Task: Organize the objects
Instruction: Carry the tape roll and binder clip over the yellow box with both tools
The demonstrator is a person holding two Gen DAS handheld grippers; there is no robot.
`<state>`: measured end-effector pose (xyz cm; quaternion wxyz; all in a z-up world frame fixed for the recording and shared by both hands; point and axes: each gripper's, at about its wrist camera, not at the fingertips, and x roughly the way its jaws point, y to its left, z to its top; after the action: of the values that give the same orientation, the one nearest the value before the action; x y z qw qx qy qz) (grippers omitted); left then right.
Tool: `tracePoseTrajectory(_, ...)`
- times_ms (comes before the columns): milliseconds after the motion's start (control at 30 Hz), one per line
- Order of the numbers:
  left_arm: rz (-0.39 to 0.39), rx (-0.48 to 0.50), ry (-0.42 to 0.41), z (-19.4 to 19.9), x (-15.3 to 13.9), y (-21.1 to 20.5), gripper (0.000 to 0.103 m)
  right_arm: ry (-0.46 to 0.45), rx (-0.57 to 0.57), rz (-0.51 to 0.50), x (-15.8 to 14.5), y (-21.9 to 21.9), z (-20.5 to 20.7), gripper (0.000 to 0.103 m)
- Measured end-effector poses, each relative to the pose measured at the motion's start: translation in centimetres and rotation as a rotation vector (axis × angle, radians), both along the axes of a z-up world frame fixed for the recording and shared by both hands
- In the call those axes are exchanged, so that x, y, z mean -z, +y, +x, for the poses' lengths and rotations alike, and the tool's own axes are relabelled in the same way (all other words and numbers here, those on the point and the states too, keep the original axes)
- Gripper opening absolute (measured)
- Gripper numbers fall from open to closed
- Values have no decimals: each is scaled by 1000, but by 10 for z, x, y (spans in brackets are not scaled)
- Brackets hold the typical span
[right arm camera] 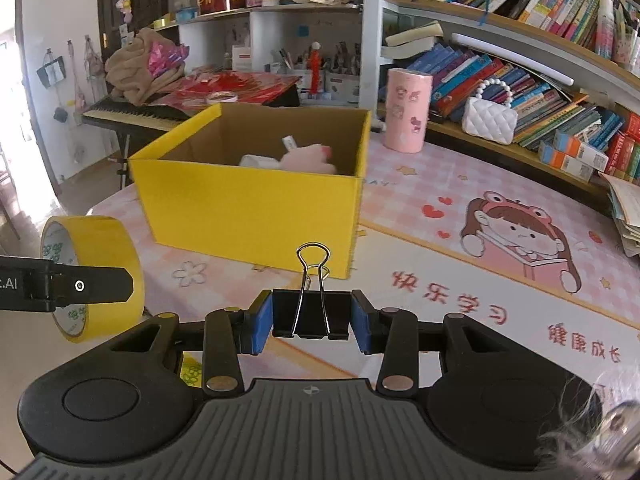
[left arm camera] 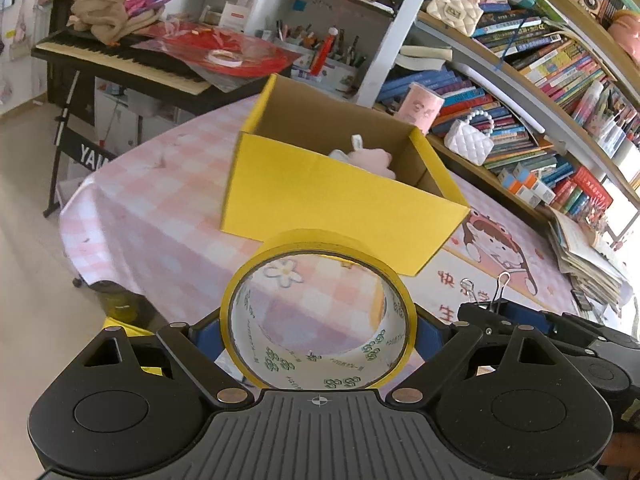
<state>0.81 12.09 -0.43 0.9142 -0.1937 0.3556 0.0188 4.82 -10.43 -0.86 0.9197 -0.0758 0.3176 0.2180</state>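
My left gripper [left arm camera: 318, 330] is shut on a yellow tape roll [left arm camera: 308, 244], held upright above the table in front of the yellow box [left arm camera: 320, 200]. The roll also shows in the right wrist view [right arm camera: 100, 244], with the left gripper's finger [right arm camera: 80, 286] across it. My right gripper [right arm camera: 312, 316] is shut on a black binder clip [right arm camera: 312, 314] with its wire handles up; the clip also shows in the left wrist view [left arm camera: 486, 300]. The open yellow box [right arm camera: 256, 204] holds a pink plush toy [right arm camera: 310, 160] and a white item [right arm camera: 254, 160].
A pink cylinder [right arm camera: 406, 110] stands behind the box on the pink checked tablecloth [right arm camera: 460, 280]. A white quilted purse [right arm camera: 488, 120] and books fill the shelves at right. A keyboard piano [left arm camera: 120, 60] with cloth and red paper stands beyond the table's far edge.
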Motion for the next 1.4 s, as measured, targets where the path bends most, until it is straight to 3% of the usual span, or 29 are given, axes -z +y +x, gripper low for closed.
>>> tracePoseTrajectory(367, 19, 12, -29, -20, -5, 35, 91, -20, 2, 21, -2, 38, -26, 38)
tracePoseTrajectory(800, 64, 51, -99, -11, -20, 39, 91, -29, -12, -4, -10, 57, -25, 38)
tracePoseTrajectory(1167, 129, 27, -225, 43, -59, 32, 91, -147, -29, 47, -44, 62, 37, 38)
tracePoseTrajectory(1400, 146, 3, -241, 92, -64, 20, 91, -187, -82, 39, -52, 69, 97, 38)
